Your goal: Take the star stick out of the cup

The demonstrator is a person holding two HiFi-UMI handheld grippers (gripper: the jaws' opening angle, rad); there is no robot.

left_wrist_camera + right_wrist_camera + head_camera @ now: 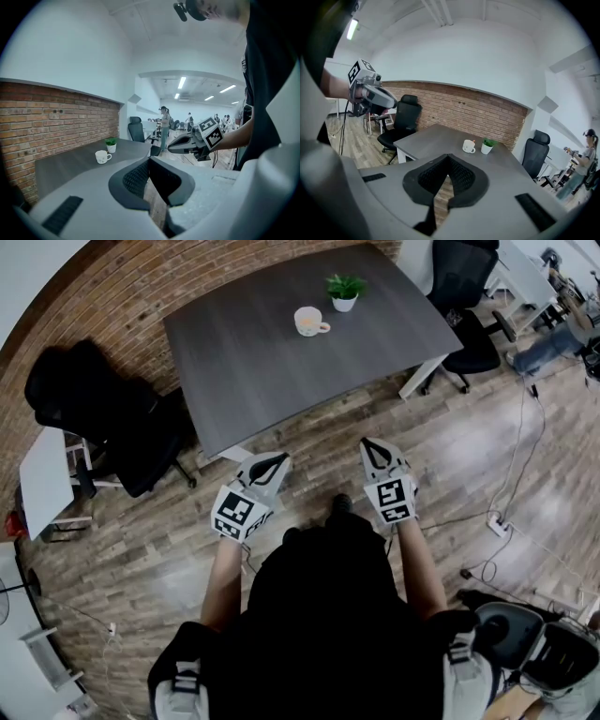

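Note:
A white cup stands on the dark grey table, towards its far side and next to a small potted plant. In the right gripper view a small reddish tip shows above the rim of the cup; its shape is too small to tell. My left gripper and my right gripper are held side by side over the wooden floor, short of the table's near edge and far from the cup. Both are shut with nothing between them.
A black office chair stands at the table's left side and another chair at its right. A brick wall runs behind the table. Cables and a power strip lie on the floor at right. People stand far off in the left gripper view.

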